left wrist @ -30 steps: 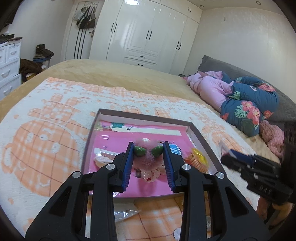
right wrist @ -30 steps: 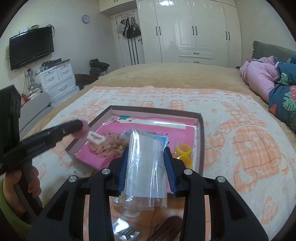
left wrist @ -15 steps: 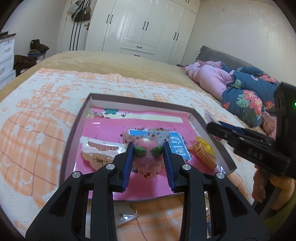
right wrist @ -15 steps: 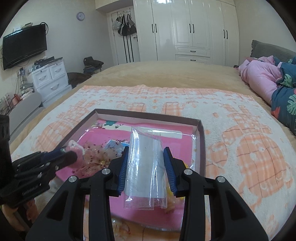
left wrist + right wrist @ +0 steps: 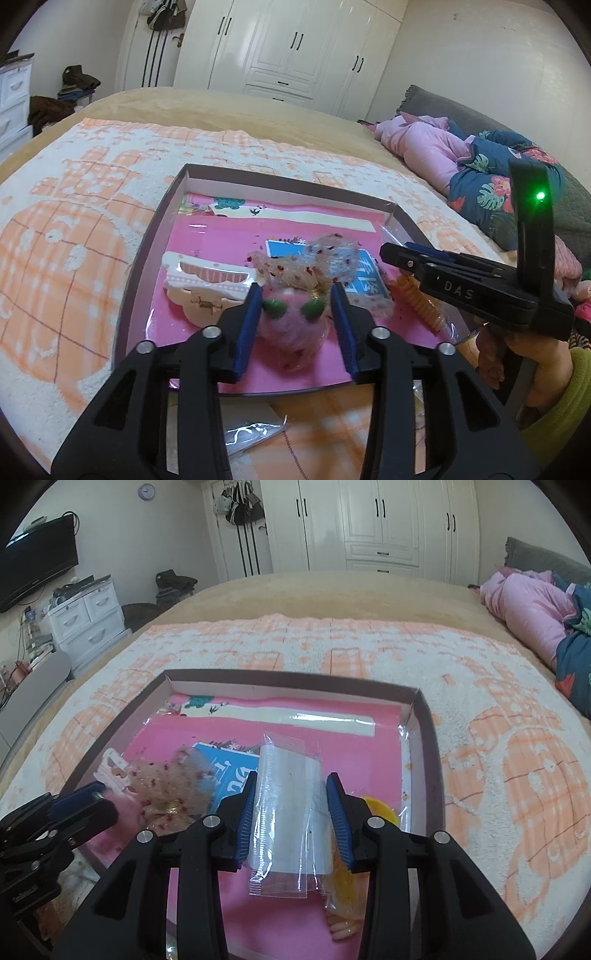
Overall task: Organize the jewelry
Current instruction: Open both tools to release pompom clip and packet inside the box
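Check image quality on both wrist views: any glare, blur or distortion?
Left wrist: strong fisheye bending with dark corners; the green indicator light blooms; the fluffy pink hair ornament looks soft. Right wrist: same distortion; ceiling light glares off the white wardrobe doors; the clear plastic bag shows faint sheen; the shallow brown-rimmed tray stays sharp.

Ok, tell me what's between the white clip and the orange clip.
A pink fuzzy ornament with a sheer bow, over a blue card; left wrist view shows it.

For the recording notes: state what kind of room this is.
A bedroom, most likely: the work is done on a bed under an orange-patterned blanket, with white wardrobes behind and a wall-mounted TV.
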